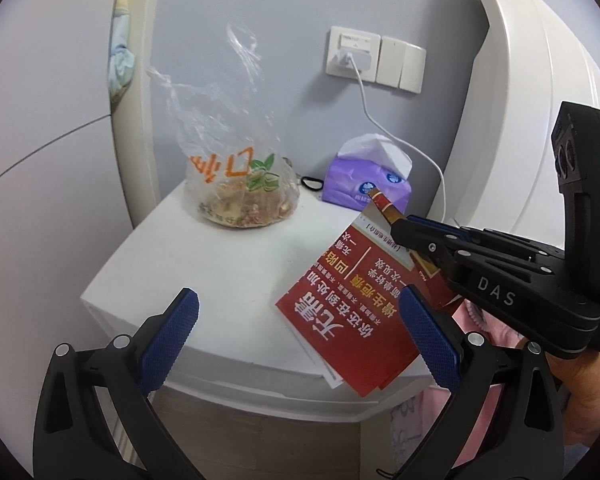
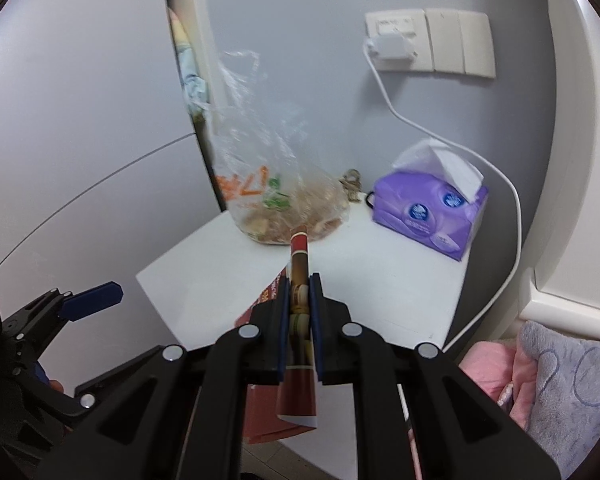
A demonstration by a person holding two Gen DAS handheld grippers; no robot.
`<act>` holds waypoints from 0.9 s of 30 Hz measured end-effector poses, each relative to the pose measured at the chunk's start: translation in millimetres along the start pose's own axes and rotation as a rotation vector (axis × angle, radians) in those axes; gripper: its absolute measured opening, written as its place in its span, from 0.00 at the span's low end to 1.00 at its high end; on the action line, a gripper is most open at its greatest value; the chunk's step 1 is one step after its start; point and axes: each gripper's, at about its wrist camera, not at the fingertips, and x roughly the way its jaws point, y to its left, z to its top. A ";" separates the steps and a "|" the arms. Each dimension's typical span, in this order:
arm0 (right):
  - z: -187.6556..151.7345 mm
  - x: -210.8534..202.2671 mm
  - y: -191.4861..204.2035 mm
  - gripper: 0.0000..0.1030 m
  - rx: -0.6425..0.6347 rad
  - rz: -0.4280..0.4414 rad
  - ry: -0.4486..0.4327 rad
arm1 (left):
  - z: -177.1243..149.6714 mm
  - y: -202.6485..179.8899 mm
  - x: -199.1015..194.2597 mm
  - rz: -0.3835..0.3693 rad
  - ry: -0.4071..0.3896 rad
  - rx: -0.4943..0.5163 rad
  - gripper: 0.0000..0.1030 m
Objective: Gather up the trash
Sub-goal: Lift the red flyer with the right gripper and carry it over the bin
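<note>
Left gripper [image 1: 298,332]: fingers spread wide, nothing between them, above the near edge of the white worktop [image 1: 220,264]. Clear plastic bag [image 1: 238,184] of food scraps stands at the worktop's back left, against the wall. Red leaflet [image 1: 352,300] hangs tilted over the worktop's front right edge, pinched along its upper edge by the right gripper [image 2: 300,280], fingers nearly closed on the paper. Purple tissue pack [image 1: 364,184] sits at back right, charger cable [image 1: 384,128] trailing behind it.

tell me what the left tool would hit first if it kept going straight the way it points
Probably the bare white nightstand top between its open fingers; the left tool points down at it. The red flyers lie just right of that line, though depth is unclear.
</note>
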 end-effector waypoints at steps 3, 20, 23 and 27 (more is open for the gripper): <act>1.8 -6.5 12.7 0.11 -0.019 0.021 -0.010 | -2.6 6.6 -15.0 0.020 -0.017 -0.007 0.94; -11.7 -31.0 140.8 0.11 -0.177 0.245 -0.005 | -53.5 85.5 -125.9 0.235 -0.070 -0.115 0.94; -19.4 -34.3 165.7 0.11 -0.208 0.291 0.007 | -68.0 98.3 -144.0 0.267 -0.069 -0.135 0.94; -33.4 -37.9 199.1 0.11 -0.244 0.356 0.035 | -90.7 116.0 -168.6 0.319 -0.058 -0.167 0.94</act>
